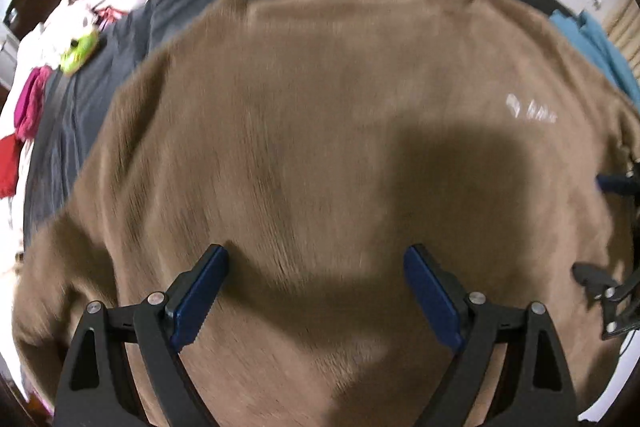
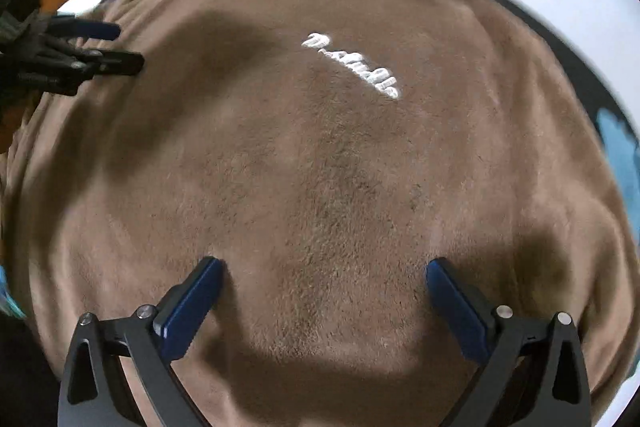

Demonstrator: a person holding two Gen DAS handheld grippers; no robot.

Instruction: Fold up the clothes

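One fuzzy brown fleece sweater with white script lettering lies spread flat on a dark grey bed, two blue-padded claws, left claw and right claw, spread wide and empty above it.

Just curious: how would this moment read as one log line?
brown sweater spread flat on dark sheet | left gripper open | right gripper open | nothing gripped

Left gripper is showing black angular arms, silver round screws and dark blue, saw-edged pads; right gripper is wearing the same black-and-blue build.
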